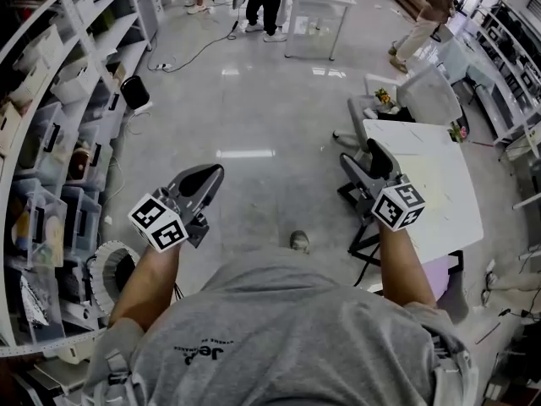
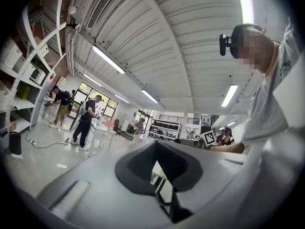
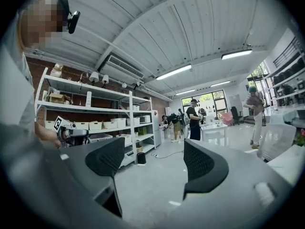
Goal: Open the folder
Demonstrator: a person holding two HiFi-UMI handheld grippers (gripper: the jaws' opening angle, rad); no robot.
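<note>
No folder shows in any view. In the head view my left gripper (image 1: 208, 176) is held out over the grey floor, its jaws together with nothing between them. In the left gripper view the dark pads (image 2: 136, 168) meet at their tips around a small gap, the left gripper (image 2: 156, 149) holding nothing. My right gripper (image 1: 373, 154) hovers at the near left edge of a white table (image 1: 431, 184). In the right gripper view the right gripper (image 3: 153, 151) stands open, with only floor and shelves between its ribbed pads (image 3: 202, 166).
White shelves with plastic bins (image 1: 51, 142) line the left side. A round white fan (image 1: 110, 269) sits on the floor by my left arm. A white chair (image 1: 427, 91) stands behind the table. People (image 1: 266, 2) stand at the far end near another table (image 1: 317, 7).
</note>
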